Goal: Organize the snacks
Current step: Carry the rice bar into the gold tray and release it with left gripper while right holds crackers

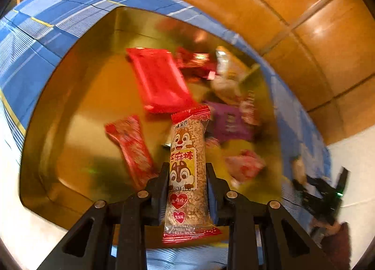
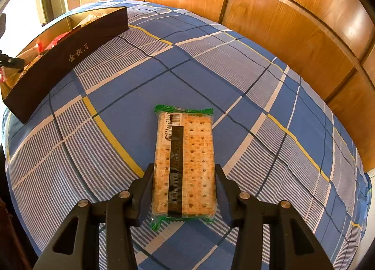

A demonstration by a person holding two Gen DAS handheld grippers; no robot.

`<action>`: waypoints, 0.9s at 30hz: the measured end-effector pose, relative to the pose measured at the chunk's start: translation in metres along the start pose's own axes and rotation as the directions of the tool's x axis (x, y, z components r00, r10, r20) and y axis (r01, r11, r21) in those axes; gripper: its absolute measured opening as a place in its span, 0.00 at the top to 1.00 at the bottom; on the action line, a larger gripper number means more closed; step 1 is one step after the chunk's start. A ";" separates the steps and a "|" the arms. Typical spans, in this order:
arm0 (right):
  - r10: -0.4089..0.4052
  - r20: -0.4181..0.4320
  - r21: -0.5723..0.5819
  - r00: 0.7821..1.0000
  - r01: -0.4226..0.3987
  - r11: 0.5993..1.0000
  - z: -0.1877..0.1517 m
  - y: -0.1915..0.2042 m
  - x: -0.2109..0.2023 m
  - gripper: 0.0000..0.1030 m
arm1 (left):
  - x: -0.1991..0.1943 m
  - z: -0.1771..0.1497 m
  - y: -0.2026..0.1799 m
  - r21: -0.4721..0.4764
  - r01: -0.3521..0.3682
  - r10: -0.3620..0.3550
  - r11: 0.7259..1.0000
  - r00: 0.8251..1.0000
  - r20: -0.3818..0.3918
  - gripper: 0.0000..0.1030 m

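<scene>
My left gripper [image 1: 187, 171] is shut on a sesame bar [image 1: 186, 164] in a clear wrapper with red ends and cartoon chipmunks, and holds it above the gold-lined box [image 1: 77, 96]. Several snacks lie in the box: a red packet [image 1: 159, 80], a red-and-white bar [image 1: 131, 148], a purple packet [image 1: 229, 122]. My right gripper [image 2: 184, 171] straddles a green-edged cracker pack [image 2: 185, 164] on the blue plaid cloth [image 2: 246, 82]; its fingers touch the pack's two long sides. The box shows dark-walled at the far left in the right wrist view [image 2: 65, 59].
Wooden wall panels [image 2: 281, 24] stand behind the cloth-covered surface. The right gripper shows at the lower right of the left wrist view [image 1: 325, 197]. The left wrist view is motion-blurred.
</scene>
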State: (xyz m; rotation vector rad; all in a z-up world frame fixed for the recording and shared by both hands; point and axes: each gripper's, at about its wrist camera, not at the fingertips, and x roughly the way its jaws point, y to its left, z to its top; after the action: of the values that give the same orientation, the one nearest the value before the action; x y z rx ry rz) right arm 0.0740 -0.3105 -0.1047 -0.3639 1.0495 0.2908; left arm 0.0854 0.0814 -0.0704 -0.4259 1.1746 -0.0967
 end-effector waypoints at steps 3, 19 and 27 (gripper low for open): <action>0.000 0.000 -0.002 1.000 0.000 1.000 0.000 0.000 0.000 0.54 | 0.008 0.007 0.012 -0.021 -0.065 0.065 0.998 0.998 -0.007 0.73; 0.004 -0.002 0.011 1.000 -0.004 1.000 0.001 0.000 0.002 0.54 | -0.010 -0.008 0.003 0.027 -0.142 0.138 0.990 0.985 0.107 0.68; -0.015 -0.003 -0.005 1.000 0.015 1.000 0.001 0.004 0.001 0.54 | -0.007 -0.015 -0.002 0.075 -0.204 0.194 0.976 0.973 0.125 0.68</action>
State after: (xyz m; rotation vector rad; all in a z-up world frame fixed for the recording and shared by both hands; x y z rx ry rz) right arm 0.0737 -0.3069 -0.1056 -0.3768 1.0490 0.2801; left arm 0.0692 0.0777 -0.0681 -0.2311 1.0867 0.0503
